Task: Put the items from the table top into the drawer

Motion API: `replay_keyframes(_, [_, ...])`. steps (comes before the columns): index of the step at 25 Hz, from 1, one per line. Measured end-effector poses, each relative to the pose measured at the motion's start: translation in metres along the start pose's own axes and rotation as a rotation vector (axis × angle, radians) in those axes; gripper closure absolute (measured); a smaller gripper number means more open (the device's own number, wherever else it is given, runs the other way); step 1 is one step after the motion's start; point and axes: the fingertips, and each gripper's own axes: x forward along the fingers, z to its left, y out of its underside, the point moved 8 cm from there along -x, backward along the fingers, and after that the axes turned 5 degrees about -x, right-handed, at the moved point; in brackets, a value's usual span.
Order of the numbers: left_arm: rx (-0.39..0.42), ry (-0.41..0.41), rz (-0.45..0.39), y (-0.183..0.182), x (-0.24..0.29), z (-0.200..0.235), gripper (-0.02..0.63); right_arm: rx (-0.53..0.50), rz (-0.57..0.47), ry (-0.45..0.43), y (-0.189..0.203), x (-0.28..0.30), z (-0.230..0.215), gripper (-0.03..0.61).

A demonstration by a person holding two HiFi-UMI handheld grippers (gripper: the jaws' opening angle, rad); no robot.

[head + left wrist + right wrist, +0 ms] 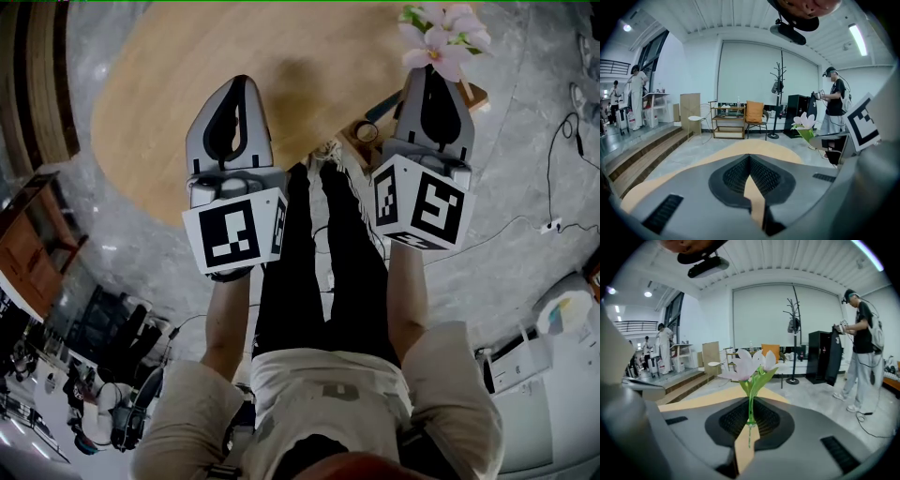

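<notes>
Your right gripper [428,77] pinches the flower [439,37] stem near the table [178,94] edge; your left gripper [240,86] is closed, empty.

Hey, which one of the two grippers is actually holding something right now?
The right gripper: its jaws are shut on the green stem of a pink flower. The left gripper has its jaws closed with nothing between them.

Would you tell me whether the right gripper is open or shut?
Shut: the right gripper pinches the flower by its green stem, the blossoms rising above the jaws.
</notes>
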Motion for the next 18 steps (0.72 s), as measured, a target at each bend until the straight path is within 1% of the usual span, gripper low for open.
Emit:
replay_keyframes(3, [0.035,0.069,0.029,0.011,0.015,-0.026,0.606,0.097,0.078,0.110,0.042,0.001,-0.051,0.548])
replay_keyframes(7, [0.080,0.165,0.067,0.018,0.028,-0.054,0.606,0.295,0.228,0.181,0.119,0.005,-0.088,0.548])
replay_keyframes(9, [0.119,0.223,0.072,0.016,0.033,-0.066,0.606,0.369,0.289,0.216,0.158,0.006,-0.096,0.548])
replay_keyframes(10, [0.136,0.242,0.074,0.015,0.036,-0.073,0.606,0.389,0.323,0.226,0.176,0.009,-0.098,0.548])
replay_keyframes(13, [0.175,0.280,0.075,0.013,0.046,-0.091,0.606,0.445,0.428,0.224,0.218,0.024,-0.099,0.548])
replay_keyframes(16, [0.216,0.337,0.078,0.011,0.055,-0.110,0.606,0.551,0.476,0.239,0.242,0.031,-0.096,0.548])
replay_keyframes(18, [0.232,0.367,0.079,0.015,0.058,-0.124,0.606,0.564,0.485,0.258,0.249,0.034,-0.099,0.548])
